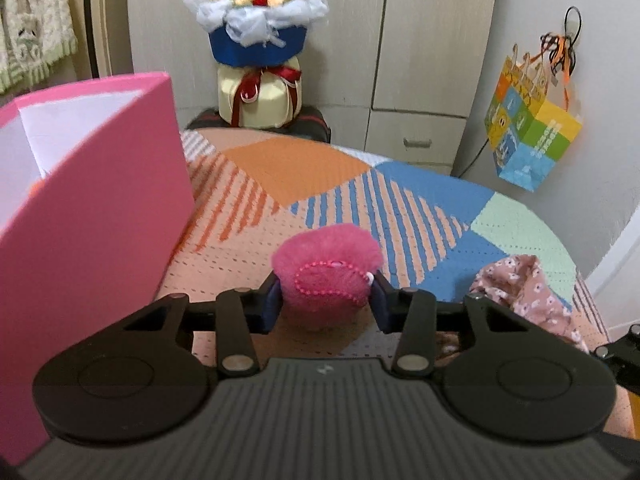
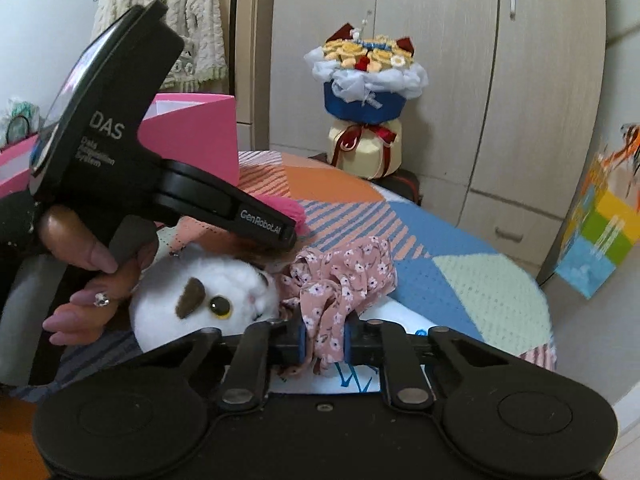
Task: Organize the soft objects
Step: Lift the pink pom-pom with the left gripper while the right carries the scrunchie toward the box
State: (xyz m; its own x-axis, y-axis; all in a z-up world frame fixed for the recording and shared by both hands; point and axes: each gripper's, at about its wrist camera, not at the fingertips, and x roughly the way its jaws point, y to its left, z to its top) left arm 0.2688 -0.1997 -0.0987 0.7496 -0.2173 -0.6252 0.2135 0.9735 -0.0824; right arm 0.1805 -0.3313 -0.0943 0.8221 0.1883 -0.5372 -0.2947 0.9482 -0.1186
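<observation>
Left wrist view looked over a bed point(image 1: 332, 168) spread with a quilted cover in orange, blue, mint and peach blocks. Nearest the lens, the left gripper point(image 1: 326, 300) pinched a fuzzy pink pouf point(image 1: 324, 268) trimmed with a loop of pink beads, held just above the cover. A pink box point(image 1: 92, 216) stood open at the left, close beside the gripper, its white lining showing at the top. At the right edge lay a floral cloth point(image 1: 520, 284), partly cut off by the gripper body. Beyond the bed's far edge stood a bouquet point(image 1: 256, 20) in blue wrap on a cream base tied with red ribbon, against pale wardrobe doors point(image 1: 432, 40), and a bright paper bag point(image 1: 528, 136) hung on the wall at the right. The right wrist view showed what the first did not: the right gripper point(image 2: 324, 340) clamped on that floral cloth point(image 2: 344, 276), and a white plush toy point(image 2: 204, 300) with a yellow eye lying just to its left, touching the cloth. There the left gripper point(image 2: 294, 234) crossed the frame from the left, hiding most of the pouf point(image 2: 296, 208) and part of the box point(image 2: 192, 136). A cream knit garment point(image 2: 188, 12) hung behind. The bag point(image 2: 600, 240) was blurred at the right edge.
</observation>
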